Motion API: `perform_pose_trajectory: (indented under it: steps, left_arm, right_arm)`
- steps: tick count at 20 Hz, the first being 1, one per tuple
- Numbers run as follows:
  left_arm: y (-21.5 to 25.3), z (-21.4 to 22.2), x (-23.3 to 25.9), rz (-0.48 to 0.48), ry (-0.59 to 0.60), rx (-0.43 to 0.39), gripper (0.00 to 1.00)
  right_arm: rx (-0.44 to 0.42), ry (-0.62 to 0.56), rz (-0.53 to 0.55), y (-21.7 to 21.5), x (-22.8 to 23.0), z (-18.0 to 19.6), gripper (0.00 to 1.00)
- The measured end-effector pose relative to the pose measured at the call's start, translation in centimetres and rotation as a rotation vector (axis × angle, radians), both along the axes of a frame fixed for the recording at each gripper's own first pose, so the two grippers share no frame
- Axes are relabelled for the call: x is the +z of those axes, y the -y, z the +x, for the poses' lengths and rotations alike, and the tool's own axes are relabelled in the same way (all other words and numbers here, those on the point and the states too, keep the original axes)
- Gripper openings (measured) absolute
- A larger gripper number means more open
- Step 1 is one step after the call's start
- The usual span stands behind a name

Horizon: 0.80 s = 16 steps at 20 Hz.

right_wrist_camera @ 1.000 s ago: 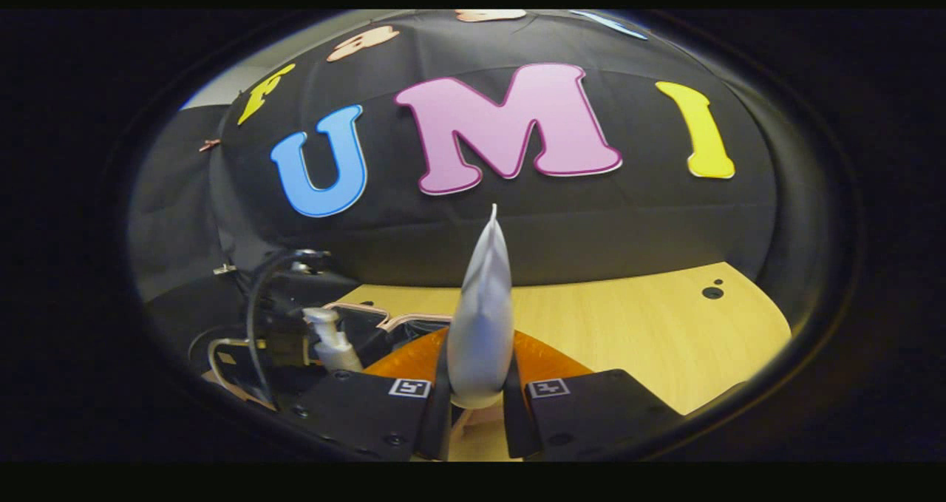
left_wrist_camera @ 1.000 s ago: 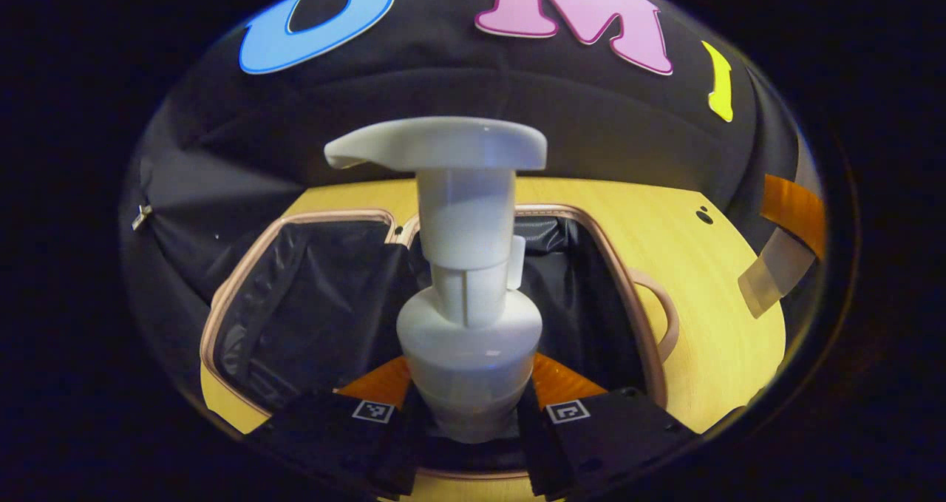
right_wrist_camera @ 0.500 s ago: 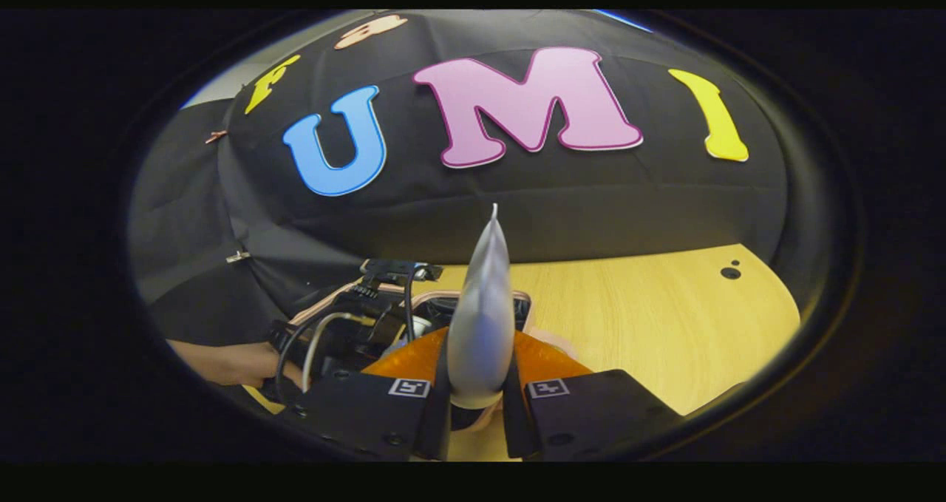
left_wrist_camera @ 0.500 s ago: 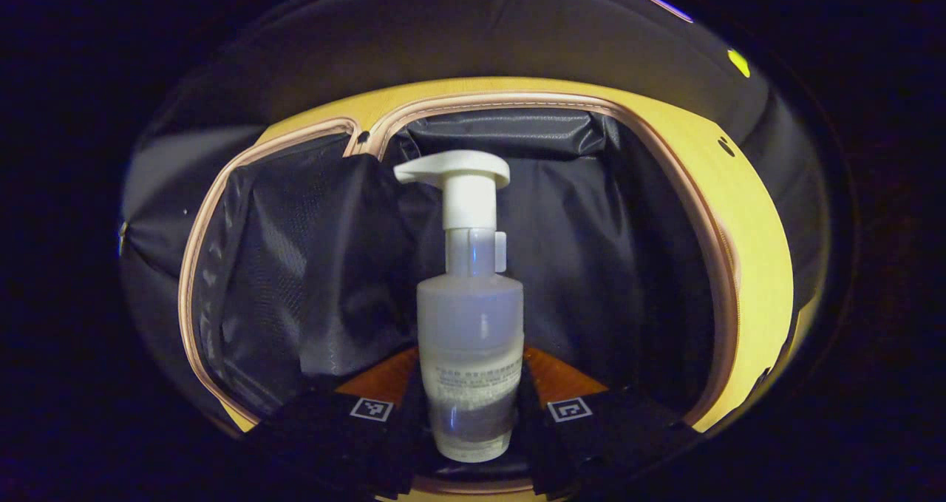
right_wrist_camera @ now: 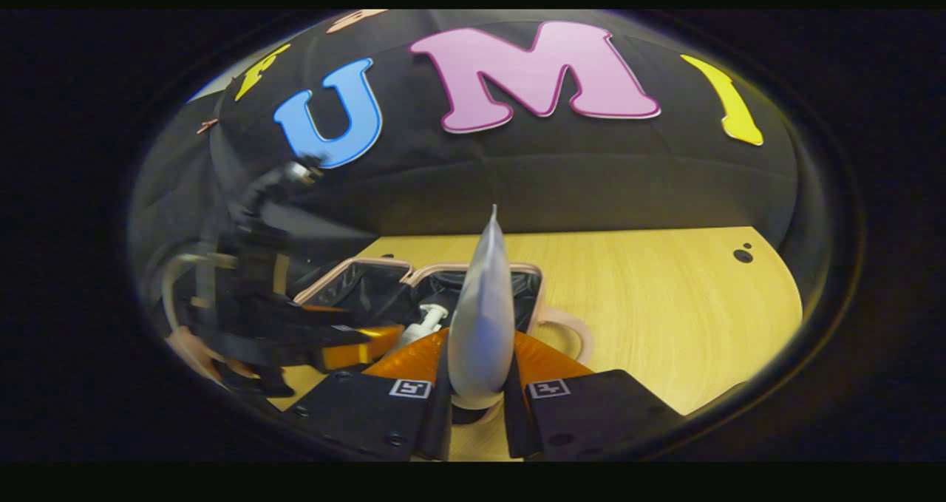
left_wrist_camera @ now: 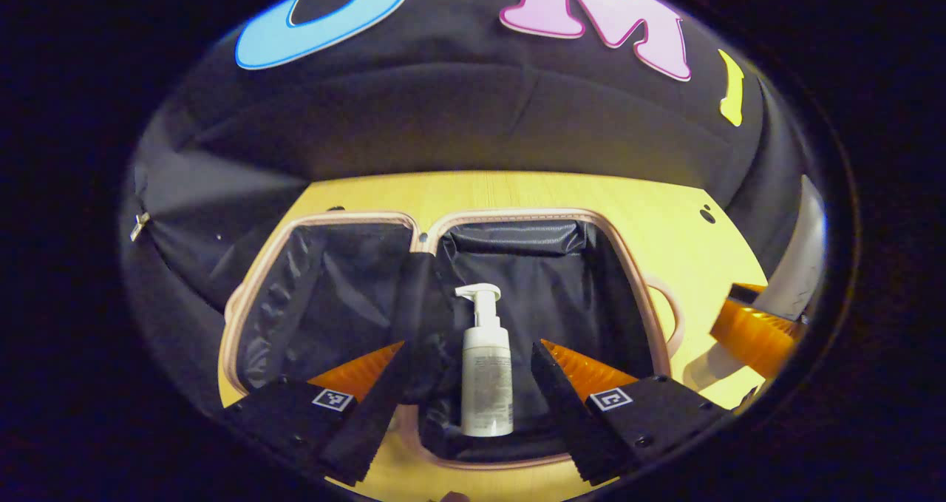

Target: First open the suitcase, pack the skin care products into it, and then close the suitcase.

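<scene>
Left gripper view: pump bottle [left_wrist_camera: 486,372] now lies released inside open suitcase [left_wrist_camera: 336,219]; left gripper [left_wrist_camera: 468,402] fingers spread, backed off. Right gripper [right_wrist_camera: 477,406] still clamps tube [right_wrist_camera: 482,317] over tabletop [right_wrist_camera: 650,317], next to pack.

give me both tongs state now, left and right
Left tongs: open, holding nothing; the pump bottle lies in the suitcase.
Right tongs: closed on the tube.
</scene>
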<state>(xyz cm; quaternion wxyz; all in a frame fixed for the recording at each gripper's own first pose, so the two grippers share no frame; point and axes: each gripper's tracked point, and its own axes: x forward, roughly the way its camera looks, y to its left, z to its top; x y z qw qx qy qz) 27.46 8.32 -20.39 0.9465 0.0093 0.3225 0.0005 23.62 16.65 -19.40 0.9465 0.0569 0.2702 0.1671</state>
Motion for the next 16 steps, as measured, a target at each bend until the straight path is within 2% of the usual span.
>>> perform_pose_trajectory:
  steps: [2, 5, 6, 8, 10, 11, 12, 13, 14, 16]
  left_arm:
    - [-1.5, -2.1, 3.3, 0.038, 0.084, 0.009, 0.98]
    - [-1.8, -4.8, 5.9, -0.029, 0.149, -0.023, 0.98]
    - [-2.3, -5.2, 6.4, -0.050, 0.167, -0.019, 0.98]
    - [-4.2, -6.2, 5.9, -0.060, 0.156, 0.021, 0.98]
    - [-5.4, -7.2, 5.8, -0.075, 0.143, 0.040, 0.99]
    - [-5.9, -7.6, 5.6, -0.078, 0.143, 0.046, 0.99]
    - [-6.4, -7.9, 5.7, -0.078, 0.147, 0.046, 0.99]
    - [-6.7, -8.1, 5.6, -0.079, 0.151, 0.042, 0.99]
    - [-6.8, -8.3, 5.5, -0.089, 0.148, 0.037, 0.99]
    - [-7.0, -8.4, 5.5, -0.111, 0.153, 0.042, 0.99]
  right_arm:
    - [0.017, -0.096, -0.007, -1.7, -2.2, -0.7, 0.33]
    - [-0.012, -0.242, -0.008, -3.7, -6.0, -0.3, 0.33]
    - [-0.019, -0.285, -0.039, -4.0, -7.6, -0.3, 0.24]
    - [-0.012, -0.326, -0.125, -4.2, -10.1, 0.2, 0.33]
    - [-0.040, -0.398, -0.144, -4.5, -11.7, 0.2, 0.33]
    - [-0.056, -0.420, -0.134, -5.0, -12.2, 0.5, 0.25]
    - [-0.079, -0.425, -0.142, -5.1, -12.6, 0.9, 0.41]
    - [-0.095, -0.427, -0.160, -5.0, -13.1, 1.5, 0.25]
    - [-0.116, -0.448, -0.172, -4.9, -13.7, 1.6, 0.24]
    - [-0.162, -0.460, -0.158, -4.9, -13.9, 2.3, 0.41]
